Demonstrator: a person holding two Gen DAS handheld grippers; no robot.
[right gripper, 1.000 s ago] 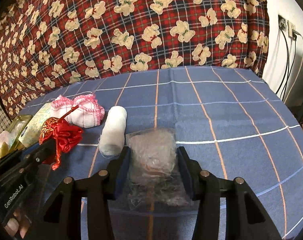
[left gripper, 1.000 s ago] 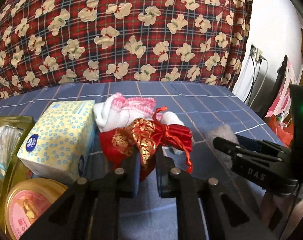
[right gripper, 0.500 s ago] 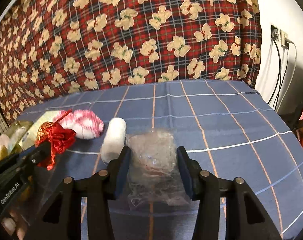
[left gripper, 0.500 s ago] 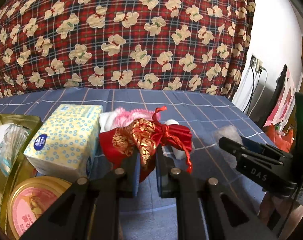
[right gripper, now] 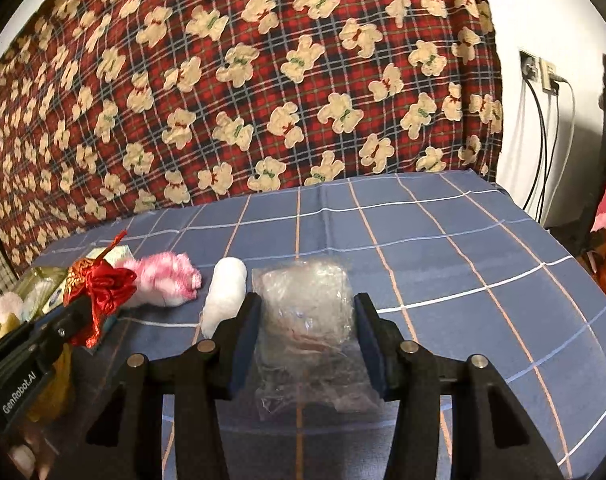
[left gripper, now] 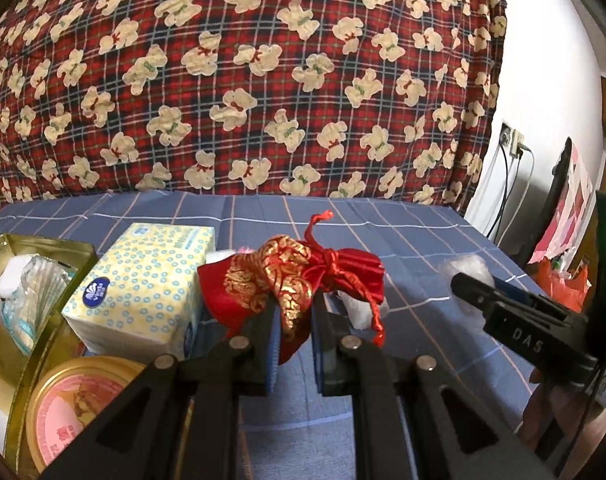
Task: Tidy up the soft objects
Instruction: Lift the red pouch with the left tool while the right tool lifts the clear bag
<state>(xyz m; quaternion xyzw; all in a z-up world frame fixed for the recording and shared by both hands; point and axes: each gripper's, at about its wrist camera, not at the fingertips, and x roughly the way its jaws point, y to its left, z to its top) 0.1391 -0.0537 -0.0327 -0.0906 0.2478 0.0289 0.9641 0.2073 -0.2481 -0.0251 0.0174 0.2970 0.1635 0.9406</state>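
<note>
Left wrist view: left gripper with jaws pressed together on the red pouch, now carried higher and nearer the tissue box than a second back; pink sock almost hidden behind the pouch, where earlier plainly seen above it. Gold tin just left of the tissue box, a round pink-lidded can below the box. Probably a carry toward the tin. Readable: "DAS" on the other tool at the right edge; blue oval logo on the tissue box, wording too small.

Right wrist view: right gripper with jaws pinching the clear plastic bag, lifted off the blue checked sheet compared with a second back. White roll just left of the bag, pink sock further left, both lying on the sheet. Both soft things in hand, so sorting under way, neither placed yet. Readable: "GenRobot.AI" on the left tool.
</note>
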